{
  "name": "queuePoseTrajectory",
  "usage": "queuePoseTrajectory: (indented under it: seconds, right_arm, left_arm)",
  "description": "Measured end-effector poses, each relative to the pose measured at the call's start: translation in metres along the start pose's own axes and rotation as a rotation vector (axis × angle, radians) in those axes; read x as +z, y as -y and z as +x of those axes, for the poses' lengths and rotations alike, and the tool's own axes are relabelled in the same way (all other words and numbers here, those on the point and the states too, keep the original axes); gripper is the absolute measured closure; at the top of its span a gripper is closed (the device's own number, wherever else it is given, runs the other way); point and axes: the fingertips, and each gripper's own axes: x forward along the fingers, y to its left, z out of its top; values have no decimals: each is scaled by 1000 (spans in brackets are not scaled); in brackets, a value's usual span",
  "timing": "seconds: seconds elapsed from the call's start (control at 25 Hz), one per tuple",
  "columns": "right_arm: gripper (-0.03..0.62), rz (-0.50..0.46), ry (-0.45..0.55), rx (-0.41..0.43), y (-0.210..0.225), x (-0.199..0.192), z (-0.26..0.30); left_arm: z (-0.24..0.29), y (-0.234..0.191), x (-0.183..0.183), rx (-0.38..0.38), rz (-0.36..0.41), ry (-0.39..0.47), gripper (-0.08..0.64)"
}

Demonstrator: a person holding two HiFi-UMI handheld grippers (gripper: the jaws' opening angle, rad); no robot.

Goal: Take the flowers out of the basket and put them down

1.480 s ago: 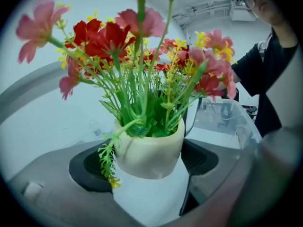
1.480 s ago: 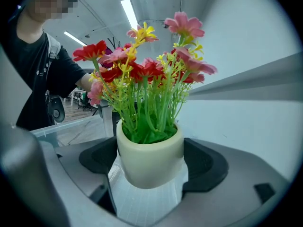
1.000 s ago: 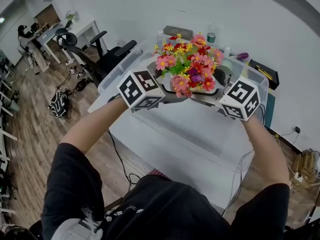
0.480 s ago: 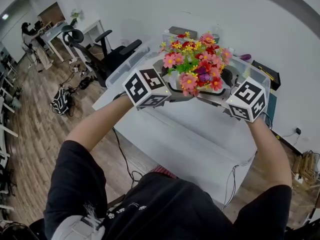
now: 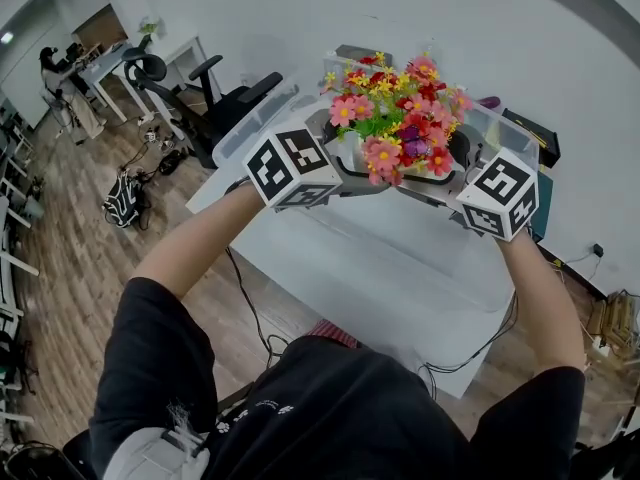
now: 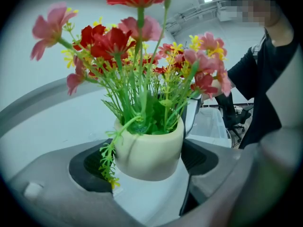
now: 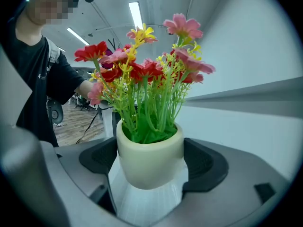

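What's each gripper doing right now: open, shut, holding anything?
Left gripper: shut on the flower pot, one jaw on each side.
Right gripper: shut on the same flower pot from the opposite side.

No readable words or numbers in what I'm looking at.

The only signs I'm seeing are the black-and-white square markers on my two cubes. The left cube (image 5: 292,168) is riding on my left gripper (image 6: 147,161), just left of the flower pot (image 7: 150,152). The right cube (image 5: 500,206) is riding on my right gripper (image 7: 151,167), just right of the flower pot. Both cubes are showing blocky patterns, not letters or digits. The flower pot is showing me a plain cream wall in both gripper views. Things lying behind the flower pot are coming through too small and blurred for me to read any print.
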Motion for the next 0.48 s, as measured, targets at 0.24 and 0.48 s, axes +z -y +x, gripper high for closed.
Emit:
queuePoseTrajectory:
  seconds: [0.24,0.48]
  right_arm:
    - [155,-5,2,-7,-7,-1,-17]
    - [155,7,12,-6,-20,3,-23]
  left_arm:
    - [4,16,9,2,12,20,126]
    - [-4,28,13,0,22,36,126]
